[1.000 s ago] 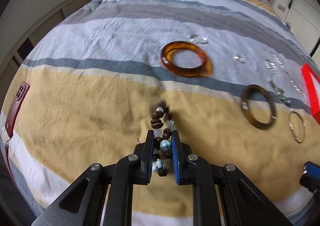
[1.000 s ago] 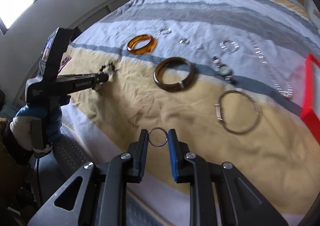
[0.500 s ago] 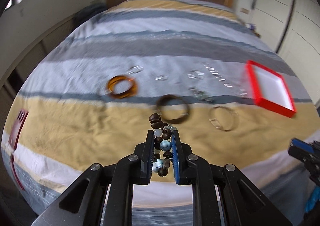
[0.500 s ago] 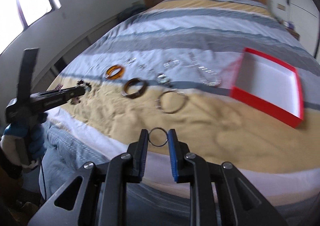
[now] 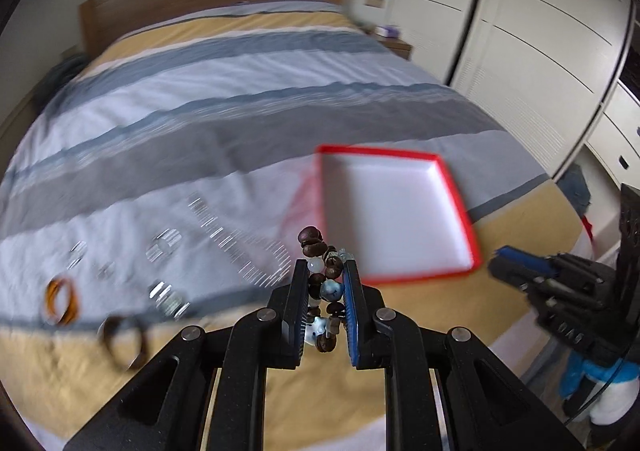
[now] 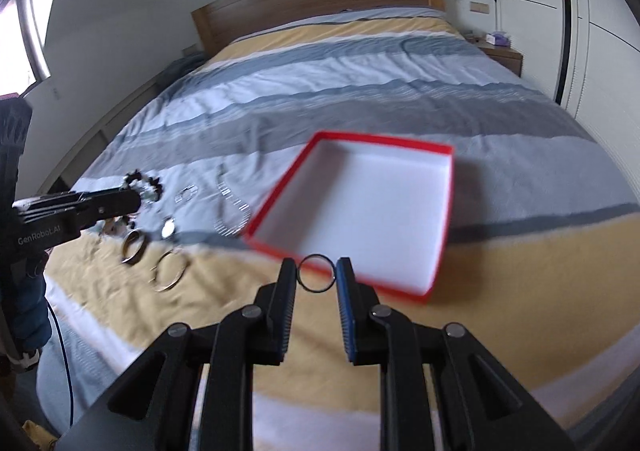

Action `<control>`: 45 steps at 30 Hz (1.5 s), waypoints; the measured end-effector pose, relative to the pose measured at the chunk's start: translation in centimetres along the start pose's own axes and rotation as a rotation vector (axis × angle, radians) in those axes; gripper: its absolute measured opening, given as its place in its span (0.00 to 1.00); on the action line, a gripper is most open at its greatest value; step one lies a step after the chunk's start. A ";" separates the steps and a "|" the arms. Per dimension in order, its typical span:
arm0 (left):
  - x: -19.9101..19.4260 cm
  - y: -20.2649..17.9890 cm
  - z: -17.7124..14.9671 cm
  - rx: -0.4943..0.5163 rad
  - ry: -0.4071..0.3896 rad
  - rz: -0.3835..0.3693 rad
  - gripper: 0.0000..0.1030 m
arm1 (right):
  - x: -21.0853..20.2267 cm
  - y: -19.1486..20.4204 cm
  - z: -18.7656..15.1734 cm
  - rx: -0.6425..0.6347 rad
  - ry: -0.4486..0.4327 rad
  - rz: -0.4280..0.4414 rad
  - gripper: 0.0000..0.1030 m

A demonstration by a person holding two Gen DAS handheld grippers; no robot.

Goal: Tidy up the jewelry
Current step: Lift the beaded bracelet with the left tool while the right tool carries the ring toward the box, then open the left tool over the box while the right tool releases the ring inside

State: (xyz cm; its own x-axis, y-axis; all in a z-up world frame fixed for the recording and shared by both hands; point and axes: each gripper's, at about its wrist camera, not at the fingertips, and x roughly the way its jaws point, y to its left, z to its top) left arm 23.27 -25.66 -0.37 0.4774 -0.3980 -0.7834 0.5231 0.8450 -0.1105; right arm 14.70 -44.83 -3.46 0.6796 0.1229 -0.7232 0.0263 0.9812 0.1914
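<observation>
Over a striped bed (image 6: 360, 99), we carry two pieces of jewelry toward a red-rimmed box (image 6: 438, 227). Our left gripper (image 5: 325, 303) is closed on a beaded bracelet (image 5: 325, 283) of brown and pale blue beads, its loop standing up between the narrowly spaced fingers. Our right gripper (image 6: 316, 279) is pinched on a thin dark ring (image 6: 316, 278), held upright by its edges at the very fingertips.

The box lies open on the bedspread, its white floor bare as far as both views show; nothing is in it yet. It sits ahead of both grippers and below them.

To do this step well, we judge that each piece should be brought over the middle of the white floor and lowered close before the fingers part, since a ring dropped on edge will likely roll or bounce over the low wall. One hand at a time keeps the tools from crowding.

Left of the box, the remaining jewelry stays on the cover: an amber bangle (image 5: 62, 301), a dark bangle (image 5: 124, 341), a thin metal hoop (image 6: 170, 271) and a silver chain (image 5: 240, 247), all blurred.
</observation>
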 end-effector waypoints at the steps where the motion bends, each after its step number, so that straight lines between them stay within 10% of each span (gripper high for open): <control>1: 1.2 -0.7 0.9 0.010 0.004 -0.007 0.16 | 0.9 -0.9 0.8 0.003 0.002 -0.001 0.18; 16: 19.2 -1.9 1.4 0.028 0.237 0.034 0.16 | 13.9 -6.6 3.4 -0.002 0.164 -0.048 0.19; 38: 17.1 -0.9 -4.3 -0.152 0.297 0.122 0.18 | 15.2 -4.5 2.9 -0.238 0.260 -0.161 0.22; 45: 15.3 -1.8 -5.9 -0.166 0.318 0.130 0.24 | 13.7 -3.6 2.7 -0.234 0.245 -0.130 0.38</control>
State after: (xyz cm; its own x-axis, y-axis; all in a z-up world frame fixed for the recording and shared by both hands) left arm 25.50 -31.17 -15.81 0.2762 -0.1748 -0.9451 0.3385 0.9380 -0.0746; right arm 25.89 -47.06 -12.24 0.4847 -0.0011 -0.8747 -0.0870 0.9950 -0.0494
